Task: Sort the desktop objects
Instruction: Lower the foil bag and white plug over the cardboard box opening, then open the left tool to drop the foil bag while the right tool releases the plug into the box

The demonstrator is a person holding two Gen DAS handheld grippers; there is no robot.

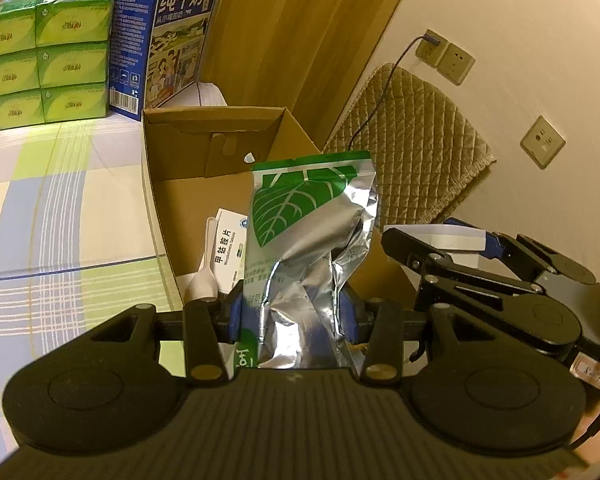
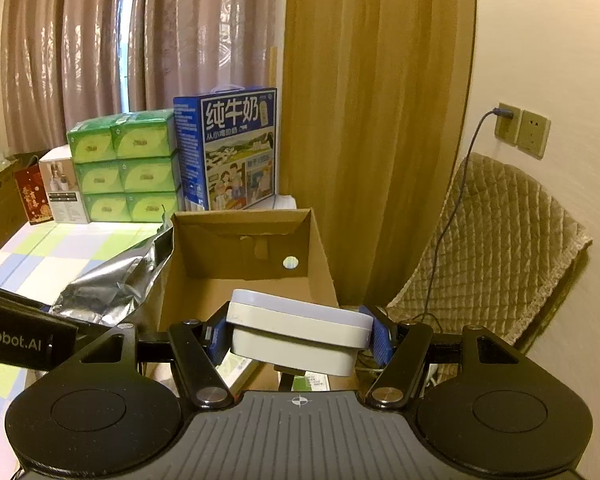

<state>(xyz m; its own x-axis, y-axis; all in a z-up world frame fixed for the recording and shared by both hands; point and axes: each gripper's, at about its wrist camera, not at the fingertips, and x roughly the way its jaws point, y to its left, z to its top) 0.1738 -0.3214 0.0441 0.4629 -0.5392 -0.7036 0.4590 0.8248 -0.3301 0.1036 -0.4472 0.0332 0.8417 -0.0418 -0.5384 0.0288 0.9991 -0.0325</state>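
1. Left wrist view: the left claw is clenched on a silver foil pouch with a green leaf print. Its blue pads press the crumpled lower part of the pouch from both sides, and the pouch stands upright between them.
2. Same view: right behind the pouch sits an open cardboard box. Inside it, at the near left, lie a white medicine packet with printed characters and a white plastic spoon, the spoon just beside the packet.
3. Same view: the box rests on a surface covered by a checked cloth in green, blue and white. At the far end stand stacked green tissue packs and a blue milk carton beside them.
4. Same view: to the right the right claw shows from the side, with a pale flat object between its fingers. Behind it a quilted beige cushion leans on the wall.
5. Right wrist view: the right claw grasps a white rectangular case with a grey lid. It is tilted, the left end higher, and the blue pads touch its two short ends.
6. Same view: the case is held in front of the near edge of the cardboard box. The foil pouch shows at the box's left side, with part of the left claw's black body at the picture's left edge.
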